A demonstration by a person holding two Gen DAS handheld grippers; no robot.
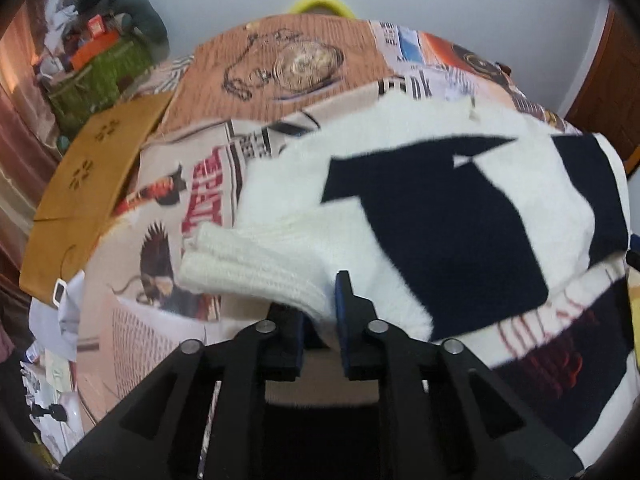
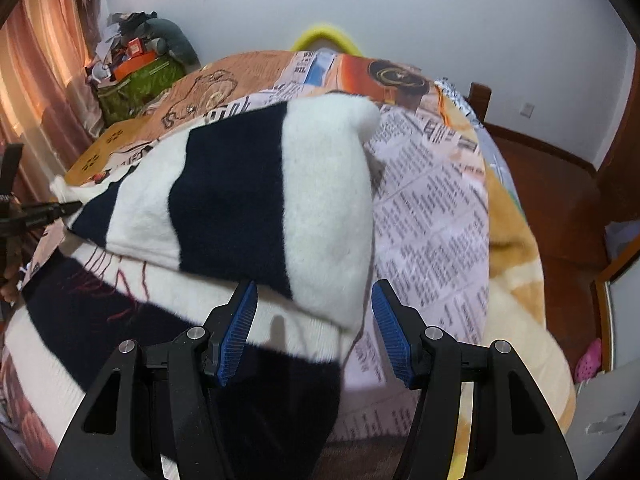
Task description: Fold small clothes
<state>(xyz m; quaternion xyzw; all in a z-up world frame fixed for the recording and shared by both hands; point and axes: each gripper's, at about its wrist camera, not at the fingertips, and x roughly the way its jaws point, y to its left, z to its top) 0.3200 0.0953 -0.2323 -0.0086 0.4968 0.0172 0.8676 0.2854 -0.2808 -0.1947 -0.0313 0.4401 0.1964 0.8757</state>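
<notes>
A white and navy sweater (image 2: pixel 256 200) is spread on a bed (image 2: pixel 440 208) covered with a newspaper-print blanket. Its ribbed white cuff (image 1: pixel 256 264) lies between the barely parted fingers of the left gripper (image 1: pixel 320 316); whether it is pinched cannot be told. The right gripper (image 2: pixel 316 320) is held open over the sweater's near edge, and a cluttered green box (image 2: pixel 136 84) is seen far left.

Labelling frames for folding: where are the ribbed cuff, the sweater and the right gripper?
ribbed cuff (image 1: pixel 248 264), left wrist view, ribbed knit.
sweater (image 2: pixel 228 196), right wrist view, dark stripe.
right gripper (image 2: pixel 314 332), right wrist view, between fingertips.
</notes>
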